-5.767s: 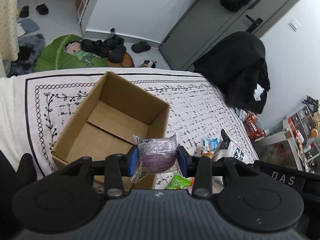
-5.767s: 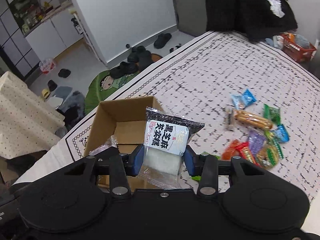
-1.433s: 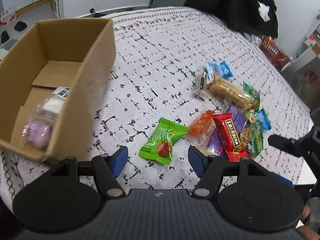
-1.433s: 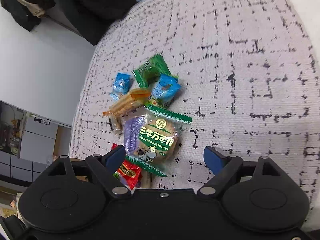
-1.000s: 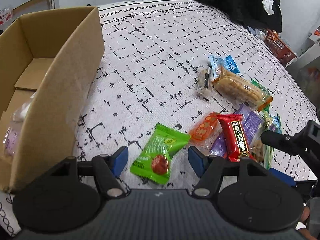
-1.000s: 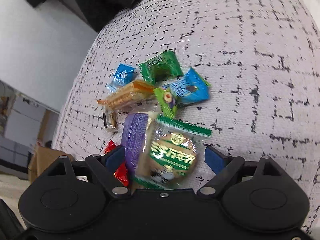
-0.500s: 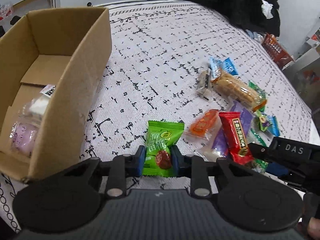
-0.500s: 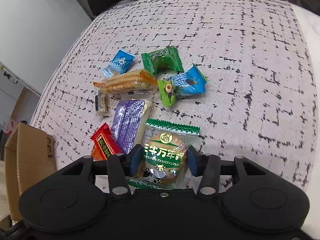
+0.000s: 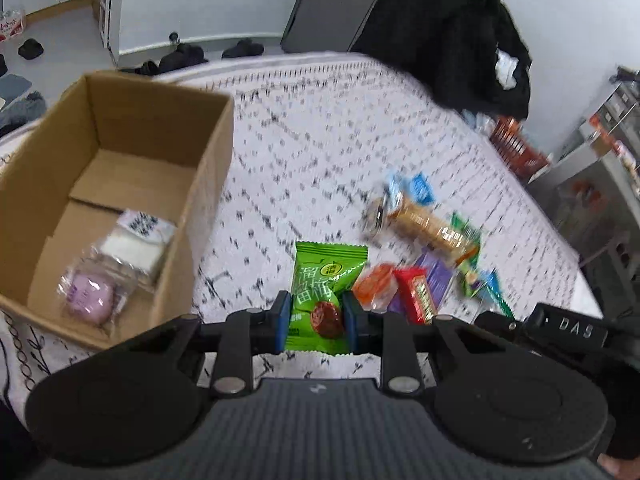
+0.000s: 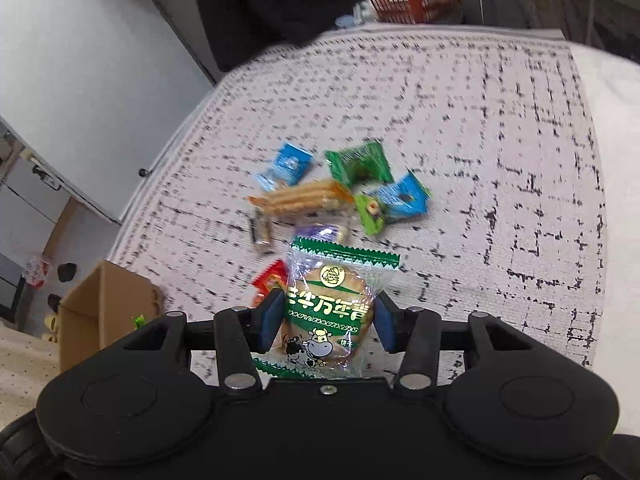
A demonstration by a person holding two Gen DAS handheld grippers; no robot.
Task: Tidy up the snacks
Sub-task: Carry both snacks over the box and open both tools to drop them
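Left gripper (image 9: 315,322) is clamped on the green plum packet (image 9: 324,300); the cardboard box (image 9: 200,200) lies at ten o'clock, its long axis running away, nearer this hand. Right gripper (image 10: 326,322) pinches the biscuit packet (image 10: 332,308)

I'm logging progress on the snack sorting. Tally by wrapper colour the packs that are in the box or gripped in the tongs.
Purple pack: 1, in the cardboard box
White pack: 1, in the cardboard box
Green pack: 1, in the left tongs
Clear pack with green trim: 1, in the right tongs
Total: 4
Both tongs have just closed on their packs.
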